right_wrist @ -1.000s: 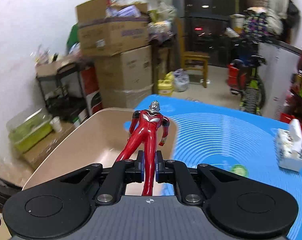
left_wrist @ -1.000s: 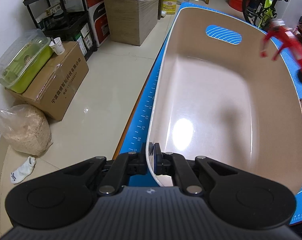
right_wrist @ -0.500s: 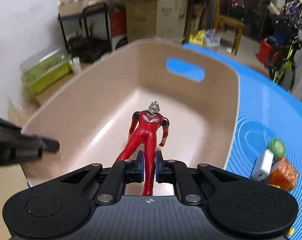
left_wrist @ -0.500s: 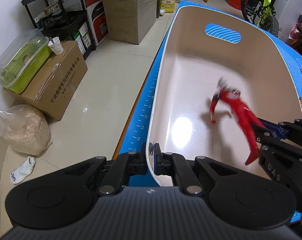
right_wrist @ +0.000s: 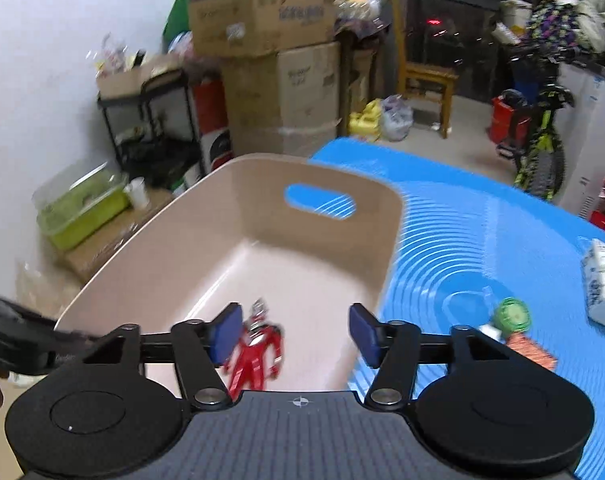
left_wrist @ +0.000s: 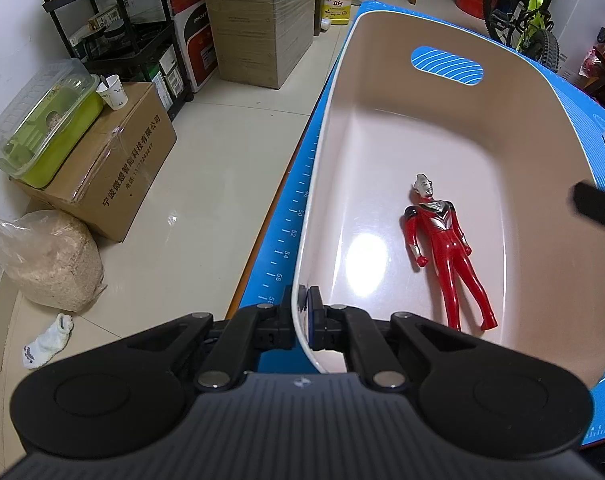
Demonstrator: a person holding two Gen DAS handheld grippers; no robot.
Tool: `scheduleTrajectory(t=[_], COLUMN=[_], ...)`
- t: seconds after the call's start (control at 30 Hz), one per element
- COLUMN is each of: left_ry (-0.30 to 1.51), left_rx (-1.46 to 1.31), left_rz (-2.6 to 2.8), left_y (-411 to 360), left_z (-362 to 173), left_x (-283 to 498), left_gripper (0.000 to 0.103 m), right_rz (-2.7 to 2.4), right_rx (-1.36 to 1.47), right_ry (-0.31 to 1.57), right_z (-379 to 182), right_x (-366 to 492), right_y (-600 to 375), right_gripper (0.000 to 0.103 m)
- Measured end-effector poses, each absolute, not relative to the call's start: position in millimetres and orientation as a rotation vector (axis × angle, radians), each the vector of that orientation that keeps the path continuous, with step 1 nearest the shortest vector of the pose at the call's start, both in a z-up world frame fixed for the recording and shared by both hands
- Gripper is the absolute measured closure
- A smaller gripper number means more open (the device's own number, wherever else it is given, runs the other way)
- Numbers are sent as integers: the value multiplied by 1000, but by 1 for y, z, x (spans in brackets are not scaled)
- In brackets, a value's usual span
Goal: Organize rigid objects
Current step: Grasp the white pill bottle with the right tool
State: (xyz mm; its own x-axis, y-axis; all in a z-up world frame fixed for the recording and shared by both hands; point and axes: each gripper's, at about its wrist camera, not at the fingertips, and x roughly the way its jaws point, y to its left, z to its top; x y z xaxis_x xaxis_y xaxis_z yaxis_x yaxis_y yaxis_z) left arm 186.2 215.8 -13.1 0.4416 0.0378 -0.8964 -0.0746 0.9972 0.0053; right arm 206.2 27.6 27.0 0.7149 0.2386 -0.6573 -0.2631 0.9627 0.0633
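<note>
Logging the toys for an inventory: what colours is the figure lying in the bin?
The action figure is red with silver chest markings and head, clearest in the left wrist view.

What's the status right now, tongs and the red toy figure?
Left tongs shut on rim of beige plastic bin. Right tongs open, above bin. Red plastic hero figure lying face-up on bin floor. Nothing blocking.

A: What can't you make out?
B: The toy figure (right_wrist: 258,354) is smeared with blur, its legs hidden behind the right hand-held gripper (right_wrist: 294,334).
A: And on the table (right_wrist: 462,240)?
B: A green thing (right_wrist: 512,314) too blurred to name; the white box (right_wrist: 604,280) is cut off by the edge.
</note>
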Motion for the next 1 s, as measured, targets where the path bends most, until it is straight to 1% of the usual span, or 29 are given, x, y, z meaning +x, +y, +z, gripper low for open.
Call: scheduleTrajectory(t=[0.2,0.27,0.33,0.37,0.7,1.0], left_ry=[1113,1112,1112,1112,1113,1110], left_rx=[-36,-35,-35,-35,-35,-36], left_rz=[71,70,70,70,71,70], left_y=[216,216,216,216,216,216], left_z=[-13,-13,-13,-13,-13,-13], left_x=[186,186,186,186,186,186], left_gripper=[96,96,96,96,96,96], right_rz=[172,135,100,84,-2,24], right_rx=[-1,8,9,4,-6,29], right_ry=[669,668,676,681,842,903], right_z=[36,34,28,24,-38,-57], right_x=[201,200,198,197,186,171], right_y=[-26,-45,-64,-73,-137,-117], right_gripper=[20,18,13,12,12,12])
